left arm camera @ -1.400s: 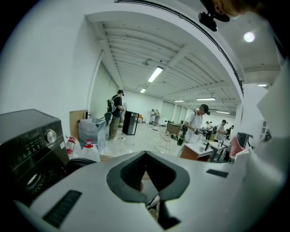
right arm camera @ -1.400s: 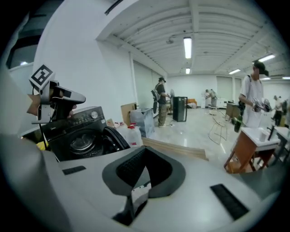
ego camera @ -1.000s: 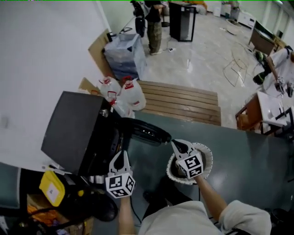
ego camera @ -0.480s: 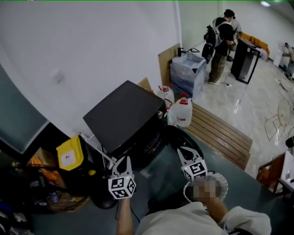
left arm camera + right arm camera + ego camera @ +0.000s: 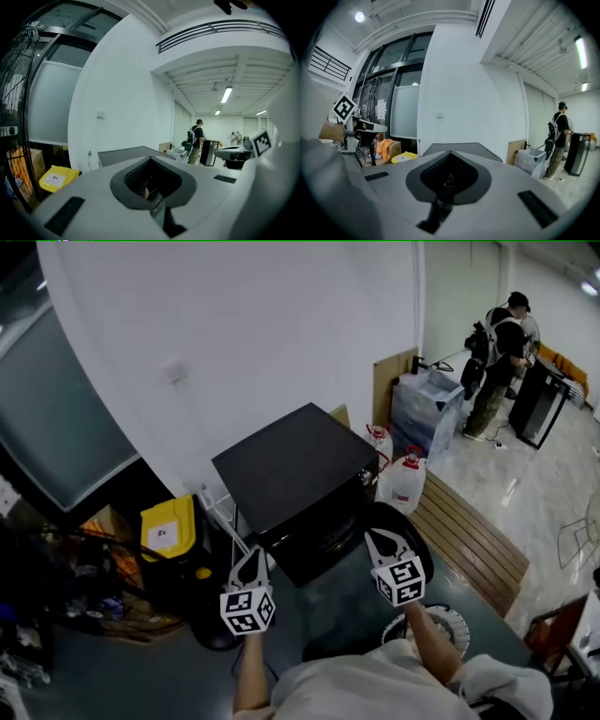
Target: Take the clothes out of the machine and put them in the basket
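The black machine (image 5: 295,465) stands against the white wall, and its round door (image 5: 405,532) hangs open toward me. My left gripper (image 5: 248,561) is shut and empty, held in the air before the machine's left front corner. My right gripper (image 5: 378,540) is also shut and empty, over the open door. The white slatted basket (image 5: 452,622) sits on the floor at the lower right, partly behind my right arm. In the left gripper view the shut gripper (image 5: 150,160) points at the machine's top (image 5: 123,153). The right gripper view shows that gripper (image 5: 450,153) shut, aimed at the same top (image 5: 461,146). No clothes are visible.
A yellow box (image 5: 169,529) and cluttered cables (image 5: 56,587) lie left of the machine. Water jugs (image 5: 405,480), a clear bin (image 5: 427,407) and a wooden slatted platform (image 5: 473,542) are to its right. A person (image 5: 497,371) stands far back by a black cabinet (image 5: 546,401).
The head view has swung left, so the machine is now centred. Both grippers have come up from beside the basket to face the machine. The basket has slid to the lower right. Both stay shut.
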`<state>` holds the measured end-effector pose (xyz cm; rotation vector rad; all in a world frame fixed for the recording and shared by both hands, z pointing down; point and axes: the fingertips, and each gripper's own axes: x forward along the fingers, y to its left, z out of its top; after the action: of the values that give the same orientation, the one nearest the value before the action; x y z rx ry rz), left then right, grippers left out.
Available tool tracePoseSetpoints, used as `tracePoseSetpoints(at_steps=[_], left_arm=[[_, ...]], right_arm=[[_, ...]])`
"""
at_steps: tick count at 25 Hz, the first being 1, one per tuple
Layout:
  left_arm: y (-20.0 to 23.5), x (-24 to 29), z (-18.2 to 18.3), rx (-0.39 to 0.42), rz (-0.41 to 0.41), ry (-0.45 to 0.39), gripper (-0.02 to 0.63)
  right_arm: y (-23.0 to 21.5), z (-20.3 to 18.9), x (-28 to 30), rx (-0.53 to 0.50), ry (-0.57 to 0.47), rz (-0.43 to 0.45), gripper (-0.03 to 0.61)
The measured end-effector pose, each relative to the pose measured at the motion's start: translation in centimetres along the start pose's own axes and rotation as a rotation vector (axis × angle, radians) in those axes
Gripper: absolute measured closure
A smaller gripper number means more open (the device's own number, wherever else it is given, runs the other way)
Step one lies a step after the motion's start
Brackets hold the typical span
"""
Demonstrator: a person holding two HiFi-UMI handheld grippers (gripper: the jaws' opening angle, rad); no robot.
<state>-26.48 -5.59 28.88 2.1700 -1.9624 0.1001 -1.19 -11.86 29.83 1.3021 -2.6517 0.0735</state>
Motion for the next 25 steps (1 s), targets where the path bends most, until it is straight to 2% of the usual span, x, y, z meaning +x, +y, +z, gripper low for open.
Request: tracePoseSetpoints(at_steps=[8, 25], left_arm=[[1.4, 0.6, 0.5, -0.016, -0.005, -0.004, 0.595], [0.6, 1.6, 0.4, -0.004, -0.066, 0.012, 0.595]], right_arm=[[0.8, 0.8, 0.7, -0.014, 0.007, -0.011, 0.557], [1.2, 0.8, 0.5, -0.018, 0.021, -0.040, 0.557]])
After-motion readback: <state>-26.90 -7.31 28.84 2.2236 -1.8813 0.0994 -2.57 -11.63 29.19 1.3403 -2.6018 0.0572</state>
